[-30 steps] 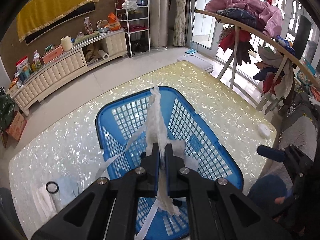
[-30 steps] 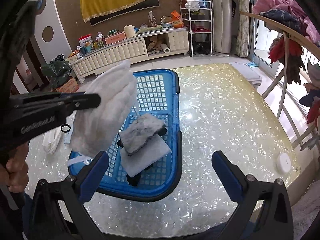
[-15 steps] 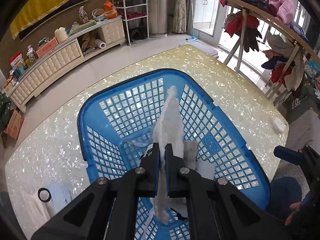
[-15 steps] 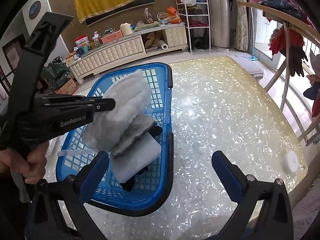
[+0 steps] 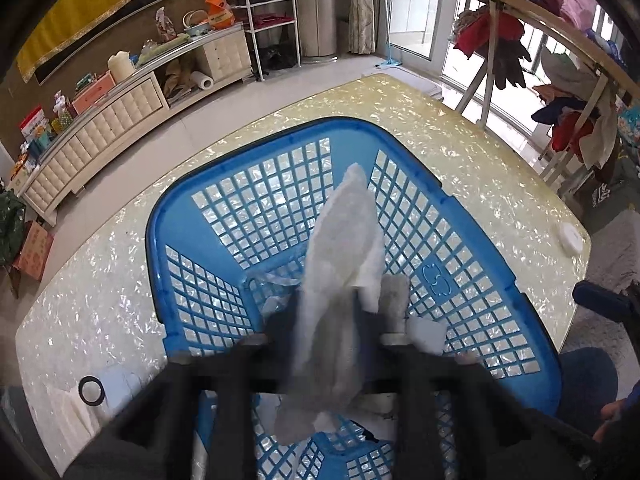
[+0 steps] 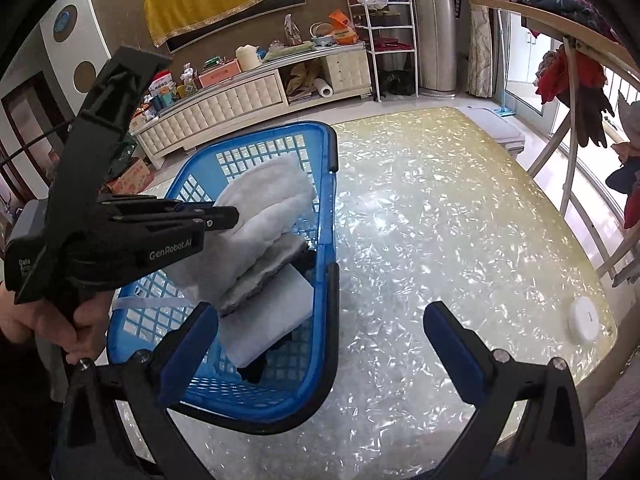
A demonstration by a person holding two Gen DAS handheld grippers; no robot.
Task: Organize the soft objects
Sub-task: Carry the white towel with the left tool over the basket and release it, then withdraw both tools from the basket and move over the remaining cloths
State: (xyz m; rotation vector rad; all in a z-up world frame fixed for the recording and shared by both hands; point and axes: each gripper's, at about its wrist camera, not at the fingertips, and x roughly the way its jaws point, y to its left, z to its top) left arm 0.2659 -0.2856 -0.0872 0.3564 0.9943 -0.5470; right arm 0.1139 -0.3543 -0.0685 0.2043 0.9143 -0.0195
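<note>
a second ago the left claw [image 6: 224, 218] held the white fluffy cloth [image 6: 260, 220] clamped above the blue basket [image 6: 332, 300]; now it has dropped inside the rim and its jaws are opening, the cloth between them but sagging loose onto the grey pad [image 6: 264, 276] and white folded piece [image 6: 272, 320] already stacked there, so this item looks as good as delivered. the left claw points steeply down into the basket, gripped by a hand [image 6: 60, 320]. the right claw [image 6: 316, 344] hovers spread wide and empty over the basket's near edge and the pearly surface [image 6: 440, 220].
</note>
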